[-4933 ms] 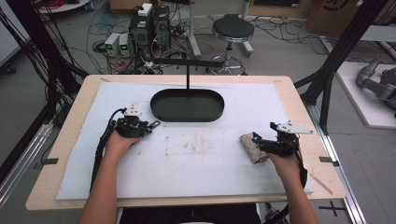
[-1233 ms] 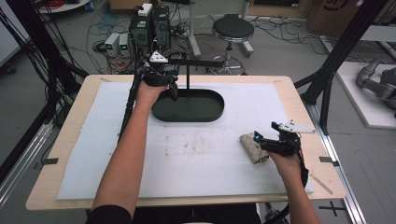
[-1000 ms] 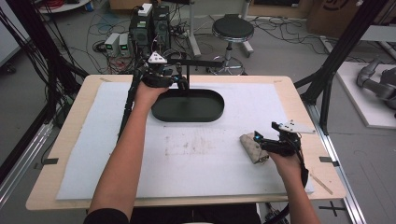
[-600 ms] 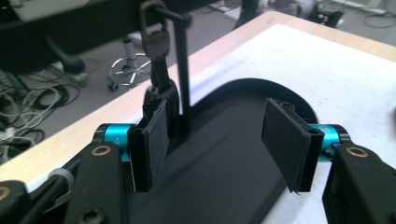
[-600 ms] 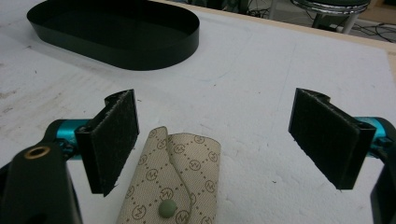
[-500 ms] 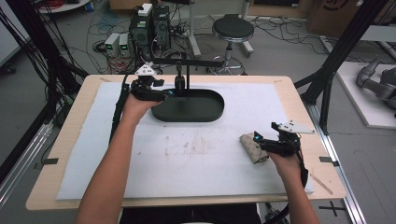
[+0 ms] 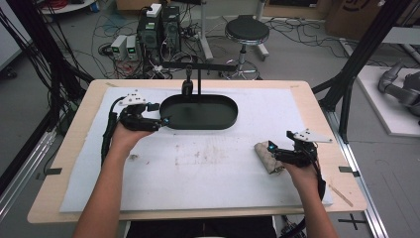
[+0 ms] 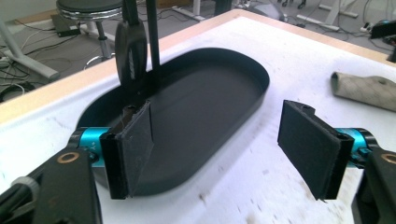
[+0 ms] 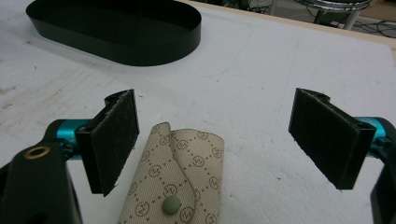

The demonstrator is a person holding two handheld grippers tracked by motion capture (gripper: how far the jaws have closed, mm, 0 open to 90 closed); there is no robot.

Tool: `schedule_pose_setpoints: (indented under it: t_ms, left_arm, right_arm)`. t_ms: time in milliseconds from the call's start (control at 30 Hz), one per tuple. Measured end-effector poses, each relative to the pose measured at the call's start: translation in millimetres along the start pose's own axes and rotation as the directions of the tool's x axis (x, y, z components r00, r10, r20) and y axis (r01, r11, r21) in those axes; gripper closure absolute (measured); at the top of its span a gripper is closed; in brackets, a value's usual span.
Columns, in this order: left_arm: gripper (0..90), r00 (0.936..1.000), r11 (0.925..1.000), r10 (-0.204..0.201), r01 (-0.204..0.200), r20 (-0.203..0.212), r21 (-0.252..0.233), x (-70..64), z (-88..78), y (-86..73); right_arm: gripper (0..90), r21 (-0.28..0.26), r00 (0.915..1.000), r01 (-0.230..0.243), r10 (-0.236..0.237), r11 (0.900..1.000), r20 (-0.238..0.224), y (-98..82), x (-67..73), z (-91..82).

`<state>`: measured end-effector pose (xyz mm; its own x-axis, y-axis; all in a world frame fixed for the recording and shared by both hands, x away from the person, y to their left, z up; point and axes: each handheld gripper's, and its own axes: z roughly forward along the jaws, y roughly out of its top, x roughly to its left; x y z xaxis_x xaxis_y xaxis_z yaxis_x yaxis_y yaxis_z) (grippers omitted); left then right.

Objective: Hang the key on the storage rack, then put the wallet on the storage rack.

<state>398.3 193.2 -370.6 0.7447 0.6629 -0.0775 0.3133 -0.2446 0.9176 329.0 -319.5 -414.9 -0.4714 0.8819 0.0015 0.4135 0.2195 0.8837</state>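
Left claw (image 7: 159, 120) withdrew, opening beside tray (image 7: 225, 120).

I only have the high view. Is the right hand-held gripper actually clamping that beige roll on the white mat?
Observer: No. In the right gripper view the right hand-held gripper has its jaws apart. The rolled beige patterned fabric pouch lies between them, unpressed.
Operator: Is the pouch fastened?
Observer: A round green snap button sits on its flap, which looks closed.
Operator: Is the left one carrying anything?
Observer: No. The left hand-held gripper has just been opening its jaws. Nothing is between them, and it points at the black oval metal tray.
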Motion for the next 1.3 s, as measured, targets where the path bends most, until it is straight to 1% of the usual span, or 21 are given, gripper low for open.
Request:
schedule_pose_setpoints:
  t_ms: [100,167,200,233,300,367,433,500,600,800,967,1100,1133,1300]
  left_arm:
    - [23.2,1.0000,0.9999,0.004,-0.004,0.000,0.010,-1.4,-4.8,-10.4]
    - [22.5,1.0000,1.0000,0.002,-0.002,-0.001,0.006,-1.4,-7.5,-15.8]
    - [22.3,1.0000,0.9999,0.002,-0.002,-0.008,0.015,0.4,-10.1,-19.5]
    - [21.8,1.0000,0.9999,0.002,-0.002,-0.008,0.015,0.4,-10.1,-19.5]
    - [21.0,0.9994,1.0000,0.007,-0.007,-0.035,-0.001,1.5,-14.4,-23.0]
    - [20.6,0.9997,0.9999,-0.001,0.001,-0.024,-0.013,2.2,-17.1,-28.2]
    - [20.0,0.9999,1.0000,-0.001,0.001,-0.014,-0.001,1.7,-18.1,-33.6]
    - [18.1,0.9999,1.0000,0.009,-0.009,-0.005,0.002,1.6,-20.0,-38.0]
    - [16.7,0.9998,0.9998,0.014,-0.014,-0.014,-0.012,2.7,-26.6,-43.4]
    - [14.9,0.9996,0.9998,0.020,-0.020,-0.019,-0.008,3.4,-33.3,-44.3]
    - [14.9,0.9993,0.9995,0.015,-0.016,-0.036,-0.028,3.8,-35.6,-43.3]
    - [14.9,0.9991,0.9991,0.008,-0.010,-0.042,-0.042,5.0,-36.6,-42.3]
    - [14.9,0.9991,0.9990,0.008,-0.010,-0.041,-0.042,5.5,-37.0,-42.0]
    - [14.9,0.9992,0.9989,0.002,-0.004,-0.040,-0.046,6.4,-37.4,-41.6]
  right_arm:
    - [16.4,0.003,1.0000,0.004,-0.004,1.000,0.001,0.3,0.3,1.2]
    - [16.4,0.004,1.0000,0.004,-0.004,1.000,0.001,0.2,0.3,1.2]
    - [16.4,0.005,1.0000,0.007,-0.007,1.000,0.004,0.0,0.4,1.0]
    - [16.3,0.007,1.0000,0.006,-0.006,1.000,0.004,-0.2,0.5,1.1]
    - [16.4,0.008,1.0000,0.007,-0.007,1.000,0.005,-0.3,0.7,1.4]
    - [16.4,0.010,0.9999,0.016,-0.016,1.000,0.004,-0.4,0.8,2.5]
    - [16.4,0.012,0.9999,0.016,-0.016,1.000,0.000,-0.3,1.8,2.5]
    - [16.4,0.013,0.9998,0.021,-0.021,1.000,0.001,-0.6,1.0,2.6]
    - [16.4,0.016,0.9999,0.016,-0.016,1.000,0.001,-1.5,1.3,2.5]
    - [16.4,0.027,0.9998,0.019,-0.019,0.999,0.003,-4.1,0.8,3.5]
    - [16.4,0.035,0.9998,0.018,-0.018,0.999,0.009,-6.1,1.6,3.7]
    - [16.4,0.038,0.9996,0.025,-0.025,0.999,0.010,-7.2,3.4,2.3]
    - [16.4,0.036,0.9995,0.029,-0.029,0.999,0.013,-7.6,3.4,1.1]
    - [16.4,0.037,0.9996,0.020,-0.021,0.999,0.021,-8.6,3.3,-0.6]
